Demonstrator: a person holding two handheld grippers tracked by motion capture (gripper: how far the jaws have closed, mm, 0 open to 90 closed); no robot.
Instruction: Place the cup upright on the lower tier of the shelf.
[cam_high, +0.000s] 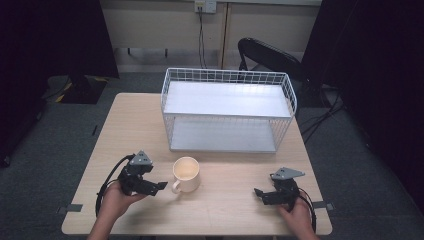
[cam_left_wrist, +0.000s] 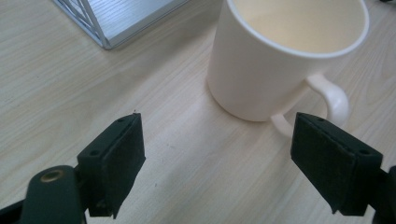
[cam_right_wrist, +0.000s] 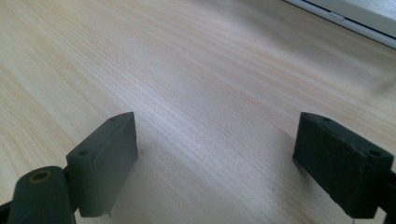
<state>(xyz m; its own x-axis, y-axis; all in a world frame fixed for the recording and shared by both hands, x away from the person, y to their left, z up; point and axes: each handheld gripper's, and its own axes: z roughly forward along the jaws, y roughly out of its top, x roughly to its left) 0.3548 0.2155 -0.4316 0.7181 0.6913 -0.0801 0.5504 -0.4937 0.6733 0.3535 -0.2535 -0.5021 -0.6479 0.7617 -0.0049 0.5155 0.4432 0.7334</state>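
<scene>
Now the left gripper (cam_high: 161, 185) sits wide open, empty, just beside the cream mug (cam_high: 186, 174) at the counter (cam_high: 235, 170) centre. Probably best approach w/ jaws straddling the handle (cam_left_wrist: 327, 100). Right gripper (cam_high: 258, 192): wide, empty, well apart.

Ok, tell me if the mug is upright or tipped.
Upright. The mug stands on its base on the table, rim up, with its handle at the side.

Mug (cam_high: 186, 174) on tabletop (cam_high: 230, 200) before wire rack (cam_high: 227, 110), between left gripper (cam_high: 159, 186) and right gripper (cam_high: 258, 192).
</scene>
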